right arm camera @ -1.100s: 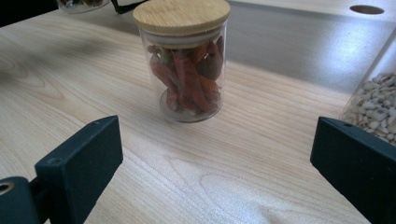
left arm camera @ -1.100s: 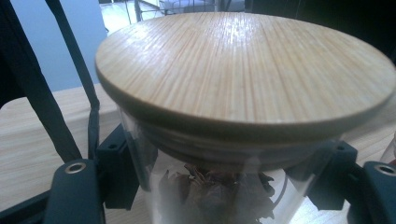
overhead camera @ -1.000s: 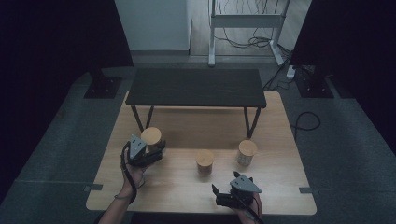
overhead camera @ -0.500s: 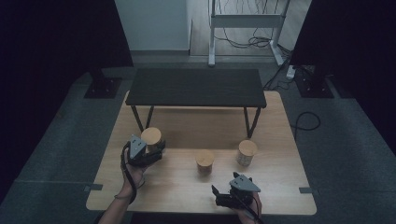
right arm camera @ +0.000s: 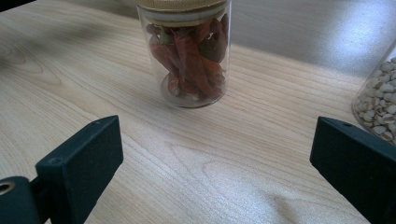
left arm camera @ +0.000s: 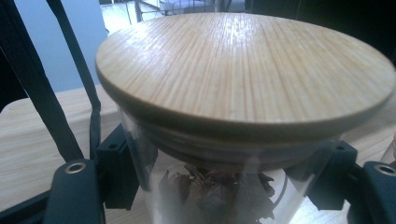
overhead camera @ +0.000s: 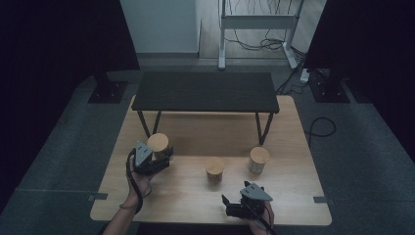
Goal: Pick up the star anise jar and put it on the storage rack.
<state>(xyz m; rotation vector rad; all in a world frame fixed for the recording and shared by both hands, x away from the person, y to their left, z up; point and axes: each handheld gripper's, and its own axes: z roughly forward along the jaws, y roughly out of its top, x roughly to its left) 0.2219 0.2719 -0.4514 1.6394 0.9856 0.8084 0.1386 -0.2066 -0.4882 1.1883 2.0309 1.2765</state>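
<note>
Standing upright at the left of the tabletop [overhead camera: 293, 147], just in front of the dark bench's [overhead camera: 205, 91] left legs, the jar with the bamboo lid [overhead camera: 158, 145] is pinched by the left claw [overhead camera: 161, 159], whose two black jaws press on the glass wall from either side just under the lid, as the left gripper view shows [left arm camera: 243, 84]; dark dried leaves or flowers sit inside. Its long axis is vertical, and the grip comes in level from the person's side, so any lift should, I judge, go straight up to keep the lid from tipping. The right claw [overhead camera: 234, 205] is spread wide with nothing between its jaws, resting low near the front edge. From it the chili jar [right arm camera: 189, 51] lies straight ahead and apart, middle of the tabletop, with the jar of pale beans [right arm camera: 378, 107] off to its right. Of the two hands, the right is plainly the nearer to the chili jar.
</note>
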